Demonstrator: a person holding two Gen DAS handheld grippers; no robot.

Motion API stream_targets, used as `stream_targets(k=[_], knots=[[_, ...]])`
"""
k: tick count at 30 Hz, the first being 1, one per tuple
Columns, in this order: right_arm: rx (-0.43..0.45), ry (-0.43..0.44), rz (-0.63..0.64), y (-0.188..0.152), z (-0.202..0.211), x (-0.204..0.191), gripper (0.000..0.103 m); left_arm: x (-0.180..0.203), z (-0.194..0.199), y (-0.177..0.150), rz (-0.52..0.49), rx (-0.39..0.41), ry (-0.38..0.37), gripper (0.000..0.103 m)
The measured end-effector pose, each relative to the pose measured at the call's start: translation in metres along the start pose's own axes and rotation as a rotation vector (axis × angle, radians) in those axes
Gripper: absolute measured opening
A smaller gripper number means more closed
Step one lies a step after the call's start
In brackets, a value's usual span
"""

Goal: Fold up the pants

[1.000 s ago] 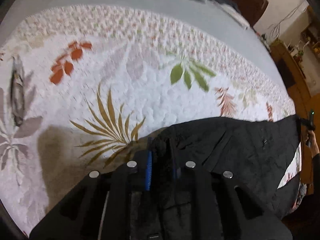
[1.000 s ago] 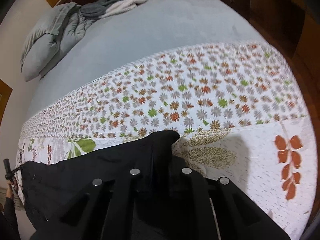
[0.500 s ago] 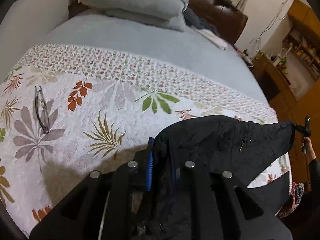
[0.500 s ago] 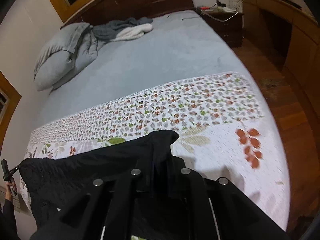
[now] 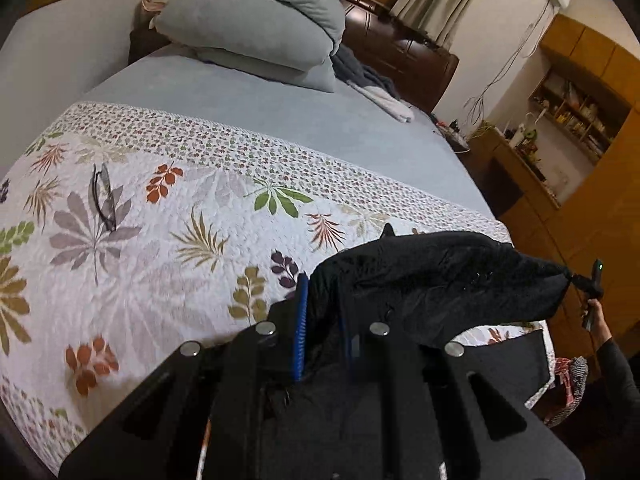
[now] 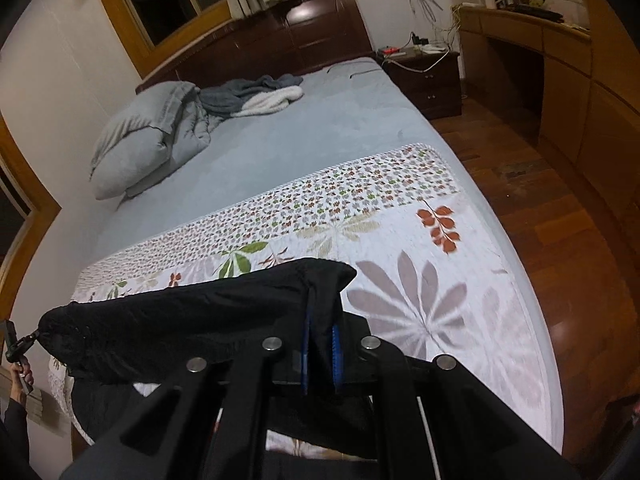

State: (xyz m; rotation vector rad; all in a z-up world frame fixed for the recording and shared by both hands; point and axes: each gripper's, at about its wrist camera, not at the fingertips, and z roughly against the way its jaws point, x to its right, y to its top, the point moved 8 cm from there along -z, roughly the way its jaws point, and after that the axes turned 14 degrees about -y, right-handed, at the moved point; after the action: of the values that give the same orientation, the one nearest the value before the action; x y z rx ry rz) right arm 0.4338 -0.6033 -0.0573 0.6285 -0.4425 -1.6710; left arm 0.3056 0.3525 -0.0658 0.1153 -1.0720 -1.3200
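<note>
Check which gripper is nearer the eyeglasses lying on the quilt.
Left. The left gripper, shut on the black pants, has the eyeglasses ahead to its left; the right gripper holds the far end.

A bed (image 6: 328, 120) with a pale blue sheet (image 5: 248, 108) carries everything. Across its foot end lies a white quilt (image 5: 168, 216) printed with leaves — a band of small flowers runs along its upper edge. A pair of glasses (image 5: 103, 202) rests on the quilt near the left side. At the head end sit a folded grey duvet (image 6: 148, 136) and, beside it, a rumpled grey-and-white blanket (image 6: 256, 96) — both directly on the sheet.
</note>
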Motion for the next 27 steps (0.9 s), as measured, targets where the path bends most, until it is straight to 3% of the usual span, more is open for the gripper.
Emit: stream_targets(k=[13, 27], knots=[[0.083, 0.025, -0.025, -0.095, 0.076, 0.027, 0.008, -0.006, 0.041, -0.083, 0.076, 0.029, -0.047, 0.012], [0.156, 0.036, -0.011, -0.155, 0.123, 0.017, 0.008, -0.032, 0.047, -0.162, 0.158, -0.002, -0.064, 0.012]])
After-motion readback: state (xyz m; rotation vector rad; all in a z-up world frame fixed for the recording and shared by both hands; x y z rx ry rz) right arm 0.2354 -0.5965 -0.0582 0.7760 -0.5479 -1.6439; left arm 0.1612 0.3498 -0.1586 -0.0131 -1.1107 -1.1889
